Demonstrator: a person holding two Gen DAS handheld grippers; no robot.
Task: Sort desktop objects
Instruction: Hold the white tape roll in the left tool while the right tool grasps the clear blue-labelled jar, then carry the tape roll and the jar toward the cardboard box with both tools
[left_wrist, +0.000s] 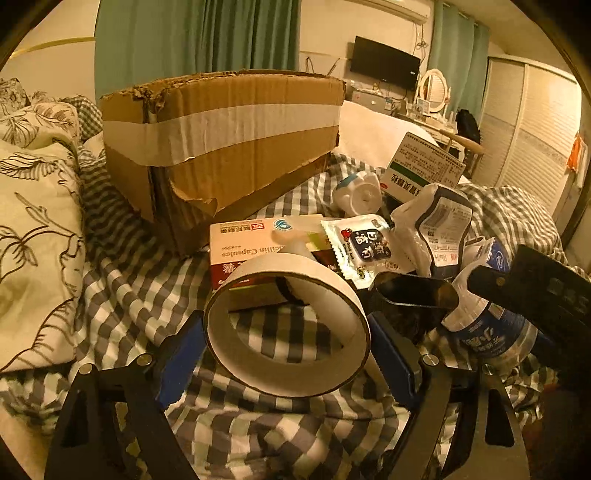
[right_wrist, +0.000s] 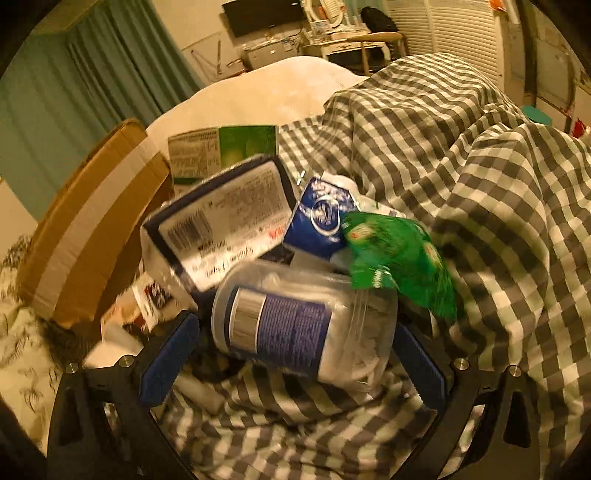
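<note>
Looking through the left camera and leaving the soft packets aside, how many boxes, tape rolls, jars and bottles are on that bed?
Cardboard box: 1
Medicine cartons: 2
Tape roll: 1
Plastic jar: 1
Small white bottle: 1
Total: 6

The right gripper (right_wrist: 291, 350) stands wide open around a clear jar (right_wrist: 303, 317) lying on its side on checked cloth (right_wrist: 480, 184); a green packet (right_wrist: 399, 254) lies behind.
</note>
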